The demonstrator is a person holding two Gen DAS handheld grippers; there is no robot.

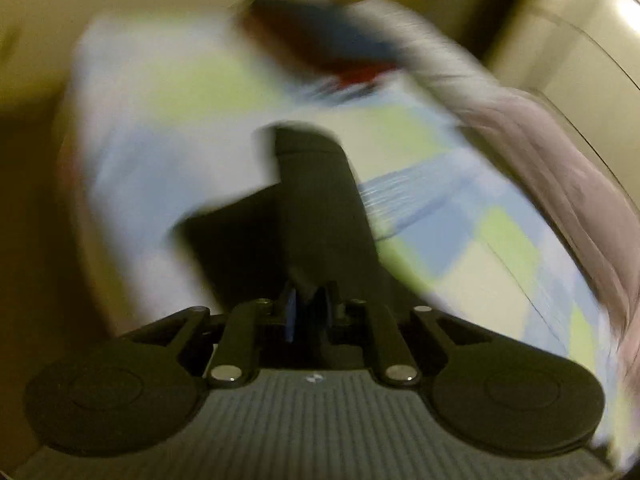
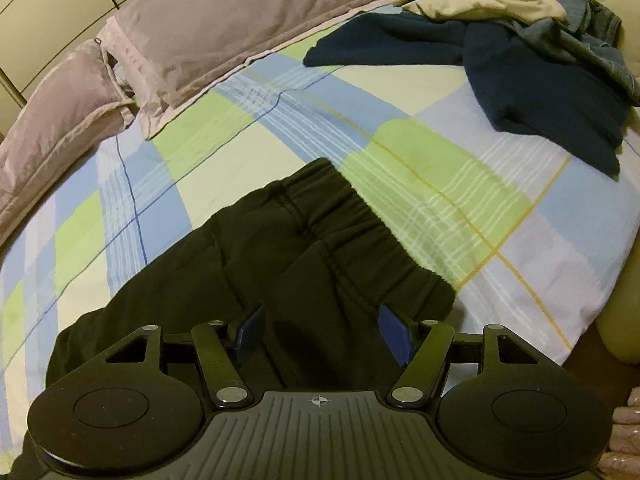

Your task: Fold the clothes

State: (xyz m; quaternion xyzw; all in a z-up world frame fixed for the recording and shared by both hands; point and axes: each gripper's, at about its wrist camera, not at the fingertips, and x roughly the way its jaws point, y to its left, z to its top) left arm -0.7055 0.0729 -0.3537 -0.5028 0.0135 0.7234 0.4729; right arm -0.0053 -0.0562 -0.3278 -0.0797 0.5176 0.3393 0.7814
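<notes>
Blurred checked bedsheet (image 1: 460, 248) surrounds black trousers (image 1: 316, 200), their far end smeared.

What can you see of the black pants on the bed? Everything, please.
The black pants are a soft, matte knit with a gathered elastic waistband and visible stitched seams. They lie flat on the plaid sheet, waistband toward the pillows, fabric loosely wrinkled. The right gripper hangs over them just below the waistband, jaws apart, blue pads not pressing the cloth. In the blurred left wrist view a dark strip of them runs up from the nearly shut left gripper, apparently pinched.
</notes>
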